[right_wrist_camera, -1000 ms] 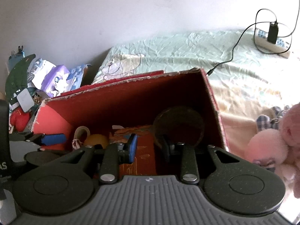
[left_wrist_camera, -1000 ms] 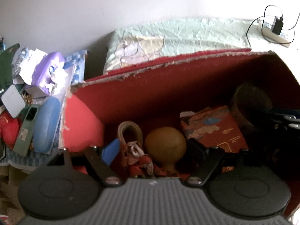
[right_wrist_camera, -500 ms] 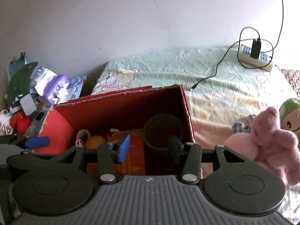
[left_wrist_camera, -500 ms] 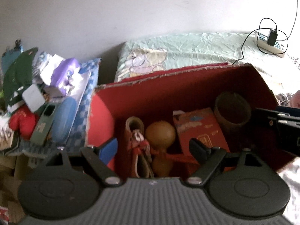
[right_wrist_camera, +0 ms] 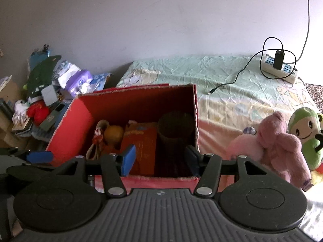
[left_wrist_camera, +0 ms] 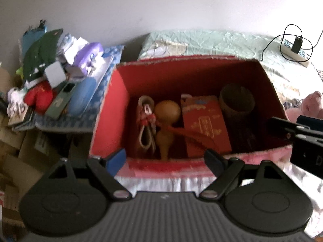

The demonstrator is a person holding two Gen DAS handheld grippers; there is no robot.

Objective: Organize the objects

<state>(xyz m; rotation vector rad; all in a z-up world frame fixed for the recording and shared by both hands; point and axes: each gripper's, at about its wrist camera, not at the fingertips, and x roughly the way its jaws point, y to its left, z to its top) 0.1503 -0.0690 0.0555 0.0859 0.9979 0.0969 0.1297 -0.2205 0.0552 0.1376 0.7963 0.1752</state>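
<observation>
A red cardboard box (left_wrist_camera: 109,111) stands open on the bed. Inside it lie a cord bundle (left_wrist_camera: 146,121), a tan gourd (left_wrist_camera: 167,111), a red packet (left_wrist_camera: 203,123) and a dark cup (left_wrist_camera: 236,100) at the right end. My left gripper (left_wrist_camera: 164,159) hovers open over the box's near wall with nothing between its fingers. My right gripper (right_wrist_camera: 160,159) hangs over the near right corner of the box (right_wrist_camera: 70,129). Its jaws are opening and nothing is between them. The cup (right_wrist_camera: 174,129) stands beyond its fingers. A pink plush (right_wrist_camera: 278,143) and a green plush (right_wrist_camera: 306,129) lie to the right.
A heap of packets, papers and cases (left_wrist_camera: 60,80) is piled left of the box. A power strip (right_wrist_camera: 280,68) with a charger and black cable lies on the far right of the green bedsheet (right_wrist_camera: 201,70). The wall stands close behind.
Both grippers have drawn back and up out of the box, so more of it shows. The right jaws have widened and stand apart from the dark cup, which stays in the box.
</observation>
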